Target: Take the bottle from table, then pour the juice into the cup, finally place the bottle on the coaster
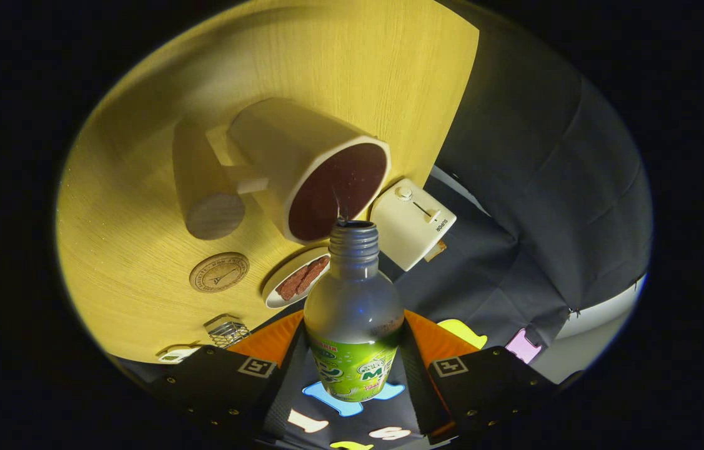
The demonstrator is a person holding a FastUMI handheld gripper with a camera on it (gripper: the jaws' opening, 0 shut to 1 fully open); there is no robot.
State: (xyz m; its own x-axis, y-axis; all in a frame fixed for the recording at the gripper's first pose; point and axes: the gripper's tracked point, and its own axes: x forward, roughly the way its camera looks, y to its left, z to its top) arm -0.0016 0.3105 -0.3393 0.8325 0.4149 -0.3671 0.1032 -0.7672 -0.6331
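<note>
Claw [352,369] tilting steeply toward the table [139,187], both fingers [227,375] pressing on the labelled lower body of the juice bottle [353,312], clamping it between them.

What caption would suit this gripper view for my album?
The claw, shut on the bottle, tips it to pour dark juice into the cup, near the coaster.

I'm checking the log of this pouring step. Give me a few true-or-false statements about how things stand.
1. The tool is shut on the bottle. True.
2. The bottle's mouth points at the cup. True.
3. The bottle stands on the coaster. False: the coaster is bare, beside the cup.
4. The cup is empty. False: dark liquid fills it.
5. A small plate lies between the coaster and the toaster. True.
</note>
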